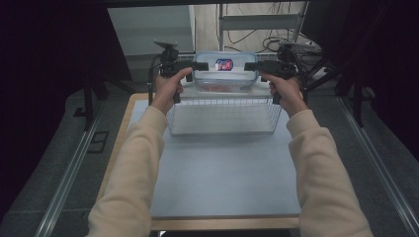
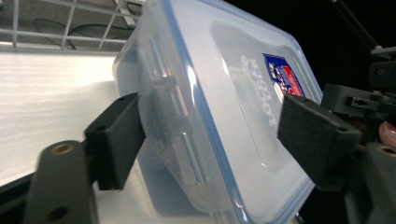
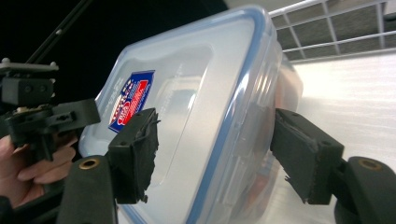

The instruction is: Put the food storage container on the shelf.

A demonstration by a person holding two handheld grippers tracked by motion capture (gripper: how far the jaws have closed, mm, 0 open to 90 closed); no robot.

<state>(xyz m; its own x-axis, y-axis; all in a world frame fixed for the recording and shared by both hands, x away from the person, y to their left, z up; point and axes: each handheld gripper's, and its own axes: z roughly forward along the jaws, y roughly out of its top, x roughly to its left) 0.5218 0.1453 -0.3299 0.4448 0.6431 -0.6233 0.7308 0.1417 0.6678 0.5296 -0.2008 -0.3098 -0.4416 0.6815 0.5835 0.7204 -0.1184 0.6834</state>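
A clear plastic box (image 1: 225, 74) with a blue-rimmed lid and a red and blue label (image 1: 224, 64) rests at the far end of a white wire basket (image 1: 222, 106). My left gripper (image 1: 200, 65) reaches its left end and my right gripper (image 1: 251, 66) its right end. In the left gripper view the box (image 2: 224, 93) lies between the open jaws of the left gripper (image 2: 212, 128), one pad at the side latch, the other clear of the lid. In the right gripper view the right gripper (image 3: 217, 140) straddles the box (image 3: 201, 93) with gaps on both sides.
The basket stands at the far end of a pale board (image 1: 222, 177) on a wooden table. Dark curtains hang to both sides, and cables and a stand lie behind the basket. Metal rails (image 1: 64, 182) run along the floor on either side.
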